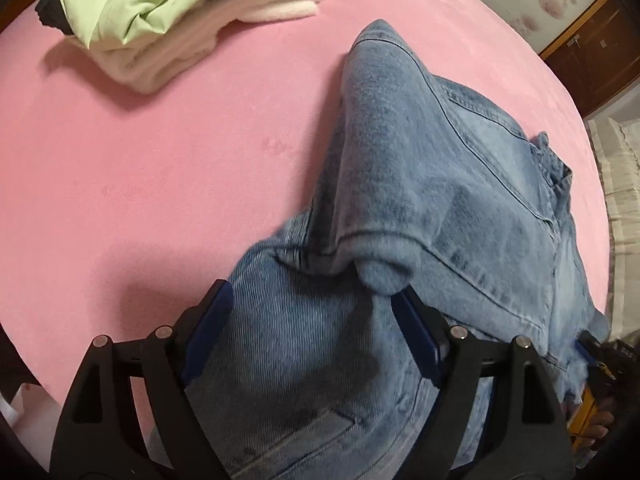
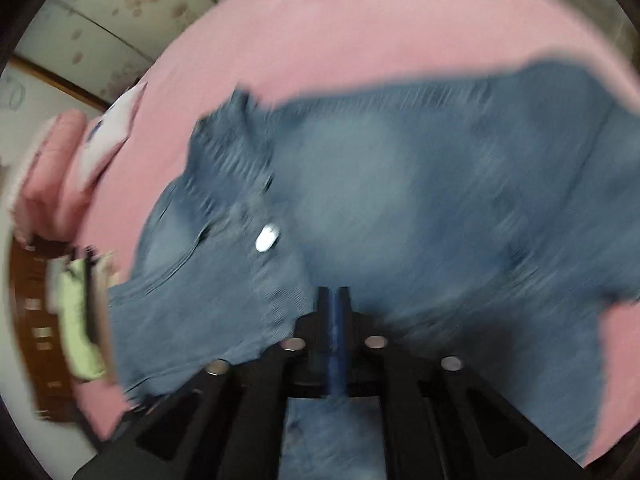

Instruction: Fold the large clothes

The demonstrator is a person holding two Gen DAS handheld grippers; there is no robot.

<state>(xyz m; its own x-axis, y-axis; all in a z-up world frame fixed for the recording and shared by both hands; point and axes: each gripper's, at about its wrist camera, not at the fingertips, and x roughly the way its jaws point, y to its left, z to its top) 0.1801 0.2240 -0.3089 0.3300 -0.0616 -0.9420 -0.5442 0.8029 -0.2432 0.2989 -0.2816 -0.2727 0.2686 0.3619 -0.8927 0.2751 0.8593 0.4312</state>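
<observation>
Light-blue denim jeans [image 1: 440, 168] lie bunched on the pink bed sheet [image 1: 160, 180], with one part folded over into a ridge. My left gripper [image 1: 312, 296] points steeply down over the near end of the jeans. Its jaws stand wide apart, the denim bulges up between them, and the pads do not press on it. The right wrist view is blurred by motion. There the jeans [image 2: 400, 184] spread across the sheet [image 2: 340, 40], and their metal button [image 2: 266, 239] shows. My right gripper [image 2: 335, 292] hangs just above the cloth with its blue pads together and no cloth seen between them.
A pile of folded clothes [image 1: 160, 20], light green on cream white, sits at the far left of the bed. A hand [image 1: 600, 428] shows at the lower right edge. A pink pillow [image 2: 52, 184] lies at the bed's left side. Wooden furniture and a floral wall stand beyond.
</observation>
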